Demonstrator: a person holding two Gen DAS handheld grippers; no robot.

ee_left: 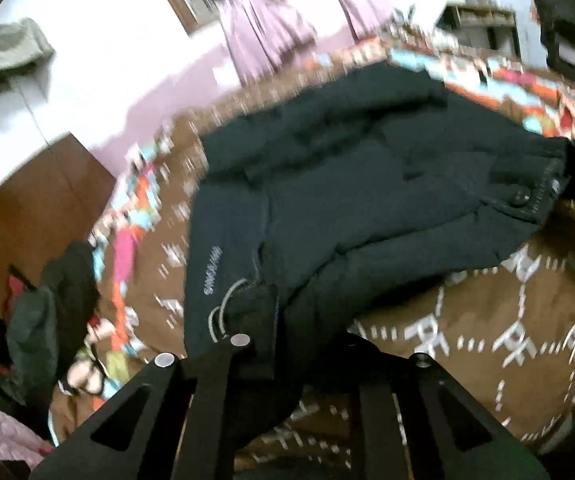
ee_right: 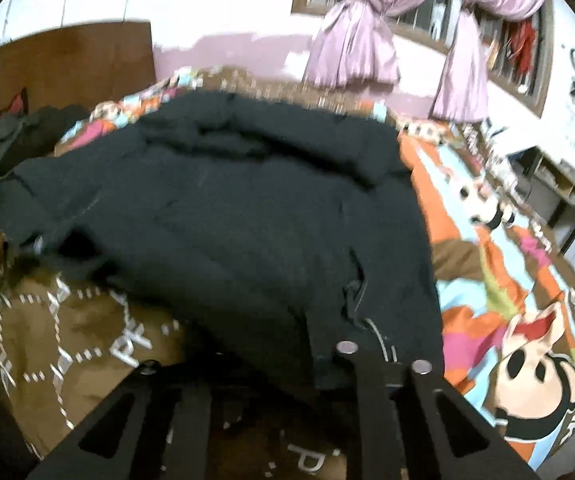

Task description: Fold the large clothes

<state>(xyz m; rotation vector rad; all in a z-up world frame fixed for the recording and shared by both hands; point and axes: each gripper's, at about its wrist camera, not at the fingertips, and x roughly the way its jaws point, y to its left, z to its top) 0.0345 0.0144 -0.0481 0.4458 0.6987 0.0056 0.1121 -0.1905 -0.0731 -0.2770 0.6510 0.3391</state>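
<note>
Spreading across the patterned bed [ee_right: 527, 264], our dark jacket [ee_left: 347, 184] lies crumpled, not yet folded (most work remains). We have the left gripper [ee_left: 255, 344] and right gripper [ee_right: 351, 356] each with jaws clamped on its near hem.

My left gripper [ee_left: 265, 350] and right gripper [ee_right: 329, 354] are matte black, with slotted arms and round silver screws.
</note>
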